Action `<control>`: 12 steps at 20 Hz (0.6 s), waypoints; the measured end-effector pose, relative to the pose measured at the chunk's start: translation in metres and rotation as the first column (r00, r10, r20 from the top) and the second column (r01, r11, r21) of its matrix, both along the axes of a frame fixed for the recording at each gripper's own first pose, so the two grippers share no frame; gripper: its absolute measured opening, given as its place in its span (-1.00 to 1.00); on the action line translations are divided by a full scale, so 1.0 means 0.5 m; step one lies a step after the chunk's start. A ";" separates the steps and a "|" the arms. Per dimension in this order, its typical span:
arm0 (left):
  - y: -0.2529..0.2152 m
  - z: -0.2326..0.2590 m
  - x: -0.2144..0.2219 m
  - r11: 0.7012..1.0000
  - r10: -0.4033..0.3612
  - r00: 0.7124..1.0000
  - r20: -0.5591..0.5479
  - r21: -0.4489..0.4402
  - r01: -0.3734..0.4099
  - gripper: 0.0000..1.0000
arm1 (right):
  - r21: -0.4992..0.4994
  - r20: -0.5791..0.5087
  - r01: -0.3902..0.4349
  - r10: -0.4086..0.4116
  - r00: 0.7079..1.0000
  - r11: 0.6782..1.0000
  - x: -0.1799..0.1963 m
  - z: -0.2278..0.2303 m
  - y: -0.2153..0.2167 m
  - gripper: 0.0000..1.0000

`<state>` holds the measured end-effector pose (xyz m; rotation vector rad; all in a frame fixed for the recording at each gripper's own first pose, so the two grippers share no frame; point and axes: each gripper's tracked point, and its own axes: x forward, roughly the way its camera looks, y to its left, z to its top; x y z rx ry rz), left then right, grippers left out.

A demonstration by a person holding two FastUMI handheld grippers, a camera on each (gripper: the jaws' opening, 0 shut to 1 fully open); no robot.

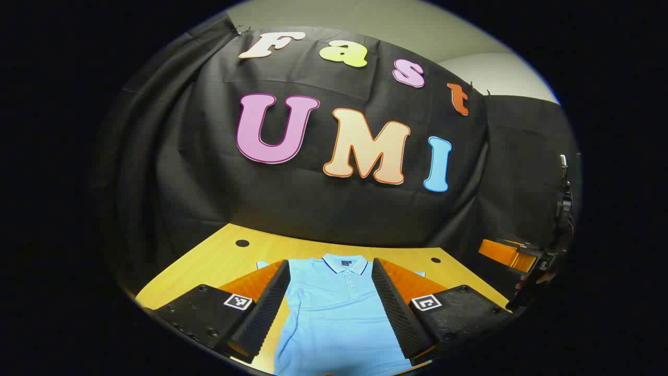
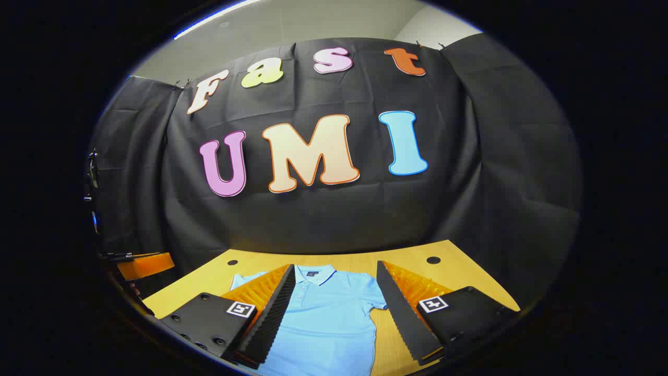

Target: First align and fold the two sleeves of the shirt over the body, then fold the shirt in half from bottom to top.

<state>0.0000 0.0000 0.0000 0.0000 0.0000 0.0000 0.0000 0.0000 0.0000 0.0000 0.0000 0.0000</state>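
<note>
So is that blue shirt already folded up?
No: in the right gripper view the shirt lies flat on the table, collar up, a short sleeve spread out sideways.

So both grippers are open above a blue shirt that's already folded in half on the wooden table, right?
Not folded. In the right gripper view the shirt lies flat, collar up, a sleeve spread out. The rest is right: both grippers open, wooden table.

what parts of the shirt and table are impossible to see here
- Light blue polo shirt: hem cut off by the bottom edge in the left gripper view; its sleeves there hidden behind the left claw fingers.
- Right gripper view: one sleeve hidden behind a right claw finger.
- Yellow wooden table: near edge out of frame.
</note>
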 end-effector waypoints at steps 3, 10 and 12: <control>-0.003 -0.006 0.000 1.000 -0.002 1.000 -0.013 0.000 0.002 0.89 | -0.002 -0.011 0.003 -0.003 1.000 1.000 0.002 -0.005 -0.004 0.95; 0.000 -0.015 0.001 1.000 -0.007 1.000 -0.028 -0.014 0.007 0.88 | 0.005 -0.018 0.014 -0.014 1.000 1.000 0.004 -0.011 -0.010 0.94; -0.005 -0.019 0.007 1.000 -0.017 0.999 -0.033 -0.022 0.017 0.89 | 0.008 -0.016 0.019 -0.019 1.000 1.000 0.005 -0.009 -0.012 0.94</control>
